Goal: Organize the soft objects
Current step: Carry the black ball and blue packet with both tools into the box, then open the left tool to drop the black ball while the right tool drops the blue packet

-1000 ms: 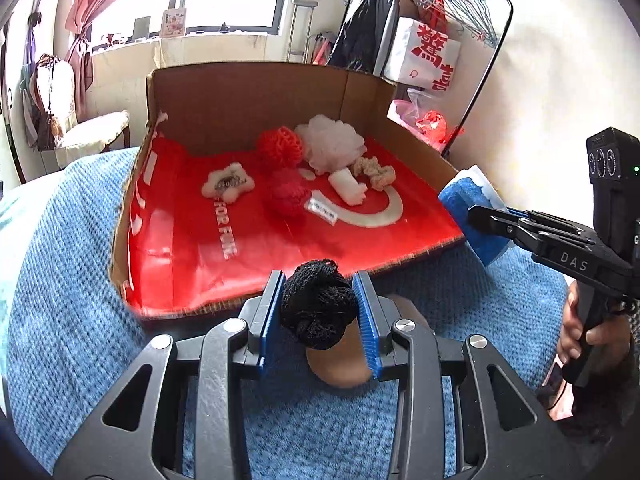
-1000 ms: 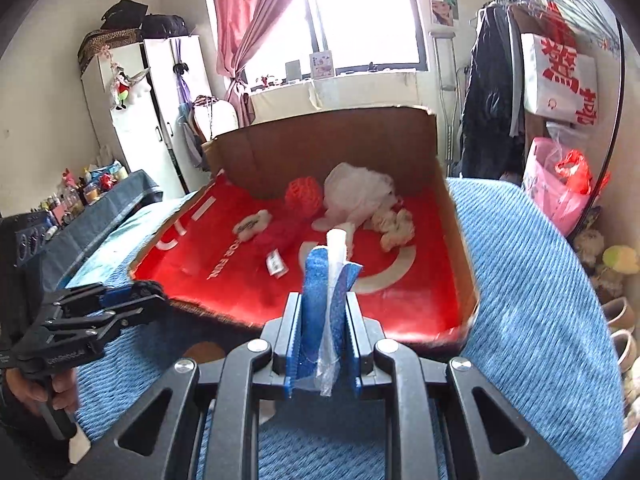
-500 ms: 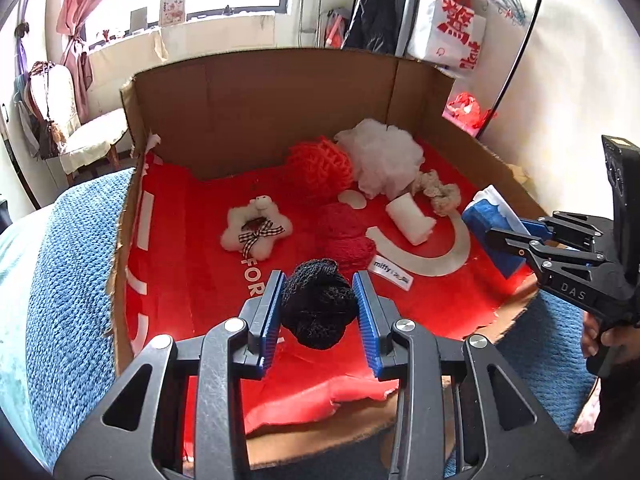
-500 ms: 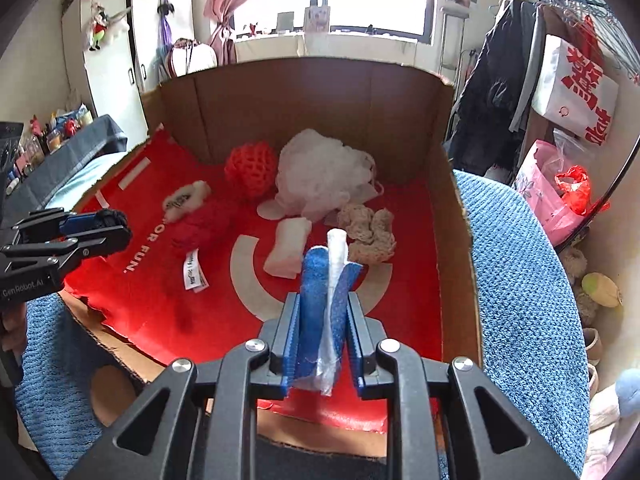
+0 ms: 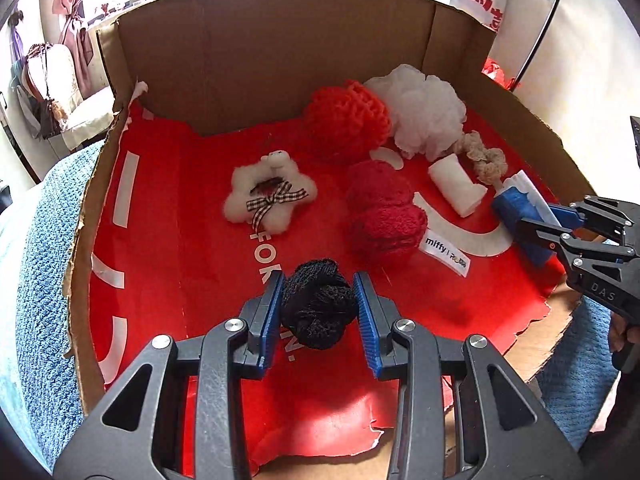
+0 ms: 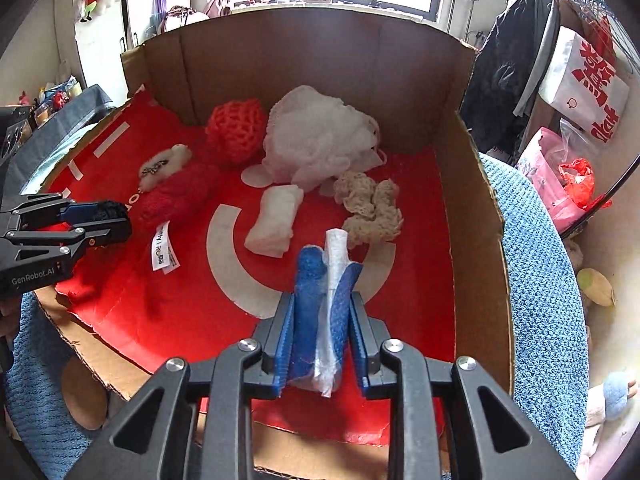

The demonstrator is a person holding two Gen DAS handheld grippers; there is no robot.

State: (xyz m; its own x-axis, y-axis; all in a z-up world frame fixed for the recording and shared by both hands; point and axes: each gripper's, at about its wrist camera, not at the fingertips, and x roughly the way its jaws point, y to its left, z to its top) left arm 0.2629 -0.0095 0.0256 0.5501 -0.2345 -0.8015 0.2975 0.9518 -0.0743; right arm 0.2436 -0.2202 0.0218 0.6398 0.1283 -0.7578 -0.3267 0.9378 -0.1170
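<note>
Gripping black knit ball (image 5: 318, 308), left gripper (image 5: 319, 298); right gripper (image 6: 322, 316) clamping blue-white roll (image 6: 320, 300); over cardboard box (image 5: 256, 52).

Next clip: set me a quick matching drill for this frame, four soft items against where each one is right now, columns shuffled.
Items:
1. black knit ball
2. blue cloth roll
3. white mesh pouf
4. white star plush

Places:
A. lying on the red liner, left of the red knit bundle in the left wrist view
B. clamped in the right hand-held gripper
C. at the back wall of the cardboard box, beside the orange-red mesh ball
D. clamped in the left hand-held gripper

Pairs: 1-D, 2-B, 3-C, 4-A
</note>
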